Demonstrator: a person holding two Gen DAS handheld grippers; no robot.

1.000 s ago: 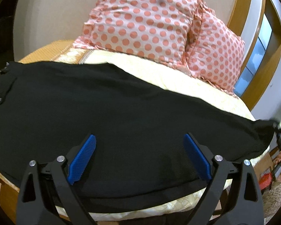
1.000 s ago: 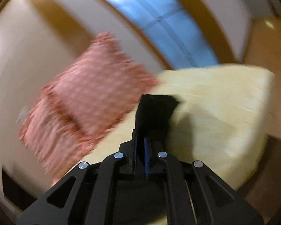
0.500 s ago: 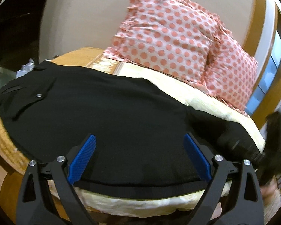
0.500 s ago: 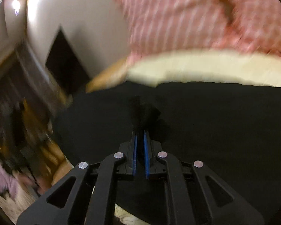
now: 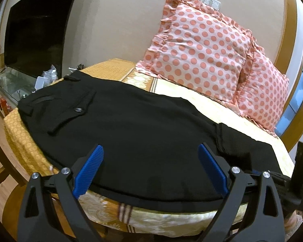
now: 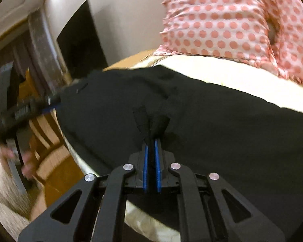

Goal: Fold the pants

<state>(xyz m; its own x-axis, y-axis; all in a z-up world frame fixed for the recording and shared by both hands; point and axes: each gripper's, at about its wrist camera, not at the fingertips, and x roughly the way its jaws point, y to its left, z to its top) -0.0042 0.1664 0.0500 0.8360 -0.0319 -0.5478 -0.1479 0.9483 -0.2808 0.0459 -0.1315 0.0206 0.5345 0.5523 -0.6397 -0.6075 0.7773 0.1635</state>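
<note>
I see the black pants (image 5: 143, 125) lying flat on the bed (image 5: 171, 219), in front of the dotted pillows (image 5: 202, 50). My left gripper (image 5: 151, 169) is wide open above them w/ nothing inside. My right gripper (image 6: 150, 141) is clamped on a pants edge.

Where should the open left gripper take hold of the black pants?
Judging by the lie, the near long edge of the pants, at the bed's side. It hangs just over the mattress rim, so the left gripper could come from the front.
</note>
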